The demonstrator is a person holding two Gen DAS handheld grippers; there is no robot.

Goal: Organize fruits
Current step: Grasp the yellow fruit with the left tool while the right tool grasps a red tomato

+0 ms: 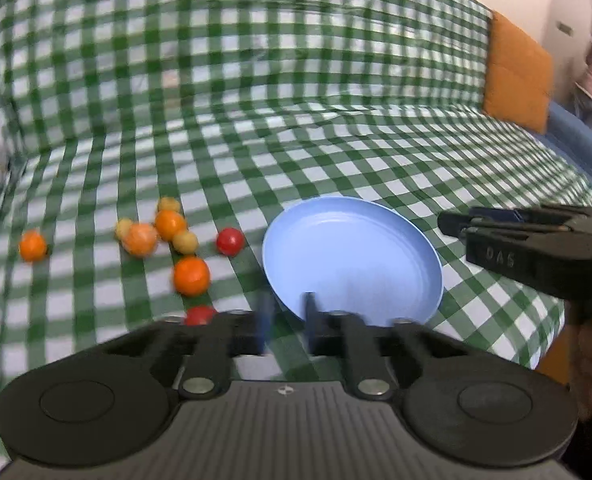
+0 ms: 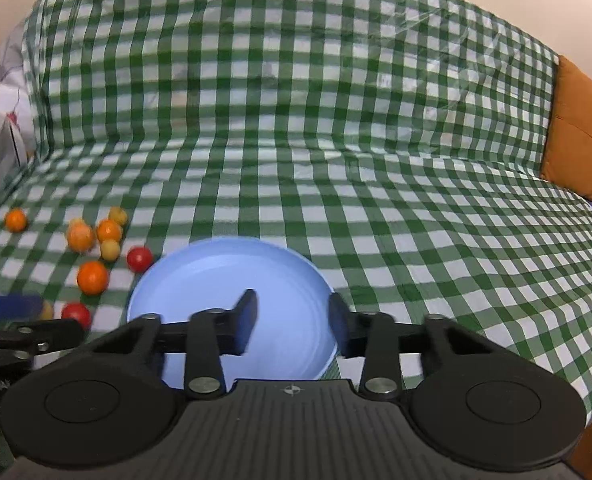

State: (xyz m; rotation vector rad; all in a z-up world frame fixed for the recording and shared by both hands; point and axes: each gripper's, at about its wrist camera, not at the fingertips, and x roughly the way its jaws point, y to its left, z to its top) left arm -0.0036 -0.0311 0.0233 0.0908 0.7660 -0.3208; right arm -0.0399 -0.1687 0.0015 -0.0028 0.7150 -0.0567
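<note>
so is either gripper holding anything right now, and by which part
Nothing is held: no fruit sits between the fingers of the left gripper or the right gripper; the fruits lie on the checked cloth.

Both grippers are matte black with round side discs, silver rivets, ribbed grey housings and blue-padded fingers.

Both cameras sit on the grippers, looking down and forward from close by. Both see the blue plate and the fruits.
</note>
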